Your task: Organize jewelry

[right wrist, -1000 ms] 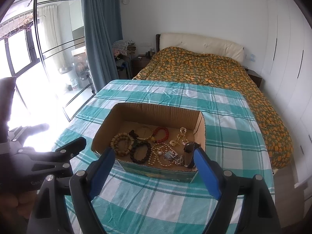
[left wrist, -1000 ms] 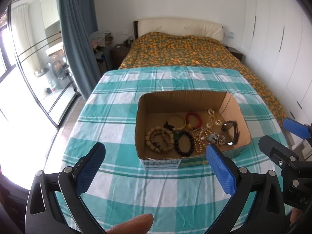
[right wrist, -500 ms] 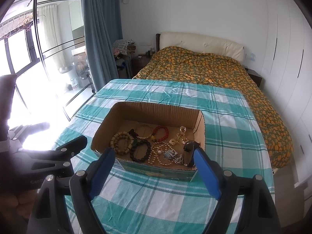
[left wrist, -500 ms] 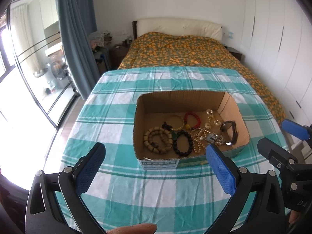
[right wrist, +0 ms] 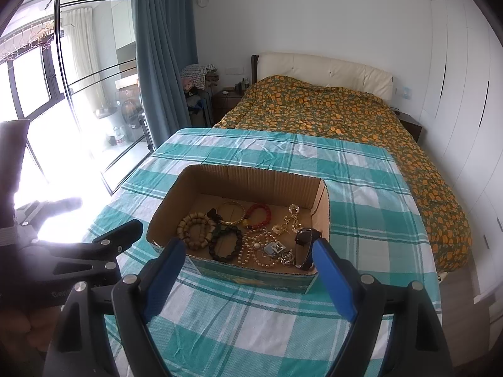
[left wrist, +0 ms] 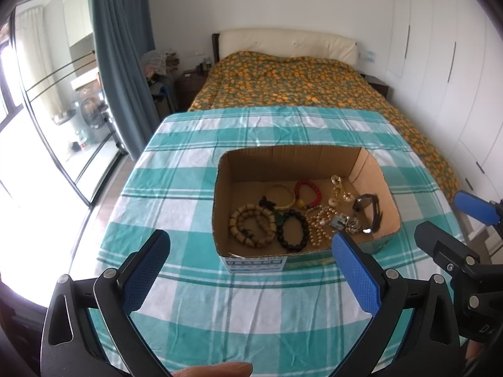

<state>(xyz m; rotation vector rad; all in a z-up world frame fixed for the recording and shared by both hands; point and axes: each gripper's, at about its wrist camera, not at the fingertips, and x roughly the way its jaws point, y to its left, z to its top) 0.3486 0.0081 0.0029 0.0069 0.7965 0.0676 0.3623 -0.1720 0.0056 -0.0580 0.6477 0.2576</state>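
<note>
An open cardboard box (left wrist: pixel 301 157) (right wrist: pixel 251 174) rests on the checked tablecloth and holds mixed jewelry. Inside lie a wooden bead bracelet (left wrist: pixel 251 226) (right wrist: pixel 196 229), a dark bead bracelet (left wrist: pixel 294 231) (right wrist: pixel 226 245), a red bracelet (left wrist: pixel 309 190) (right wrist: pixel 259 215), a gold bangle (left wrist: pixel 283 196) (right wrist: pixel 232 212), a pearl strand (left wrist: pixel 319 220) (right wrist: pixel 256 249) and a black watch (left wrist: pixel 369 210) (right wrist: pixel 306 246). My left gripper (left wrist: pixel 251 257) hovers open before the box's near wall, nothing between its blue pads. My right gripper (right wrist: pixel 248 260) is open too, just short of the box, empty.
The table (left wrist: pixel 188 163) carries a teal and white checked cloth. Behind it stands a bed with an orange patterned cover (left wrist: pixel 292 81). A blue curtain (left wrist: pixel 122 56) and glass doors are on the left, white wardrobes (left wrist: pixel 446 47) on the right. A fingertip (left wrist: pixel 213 369) shows at the bottom edge.
</note>
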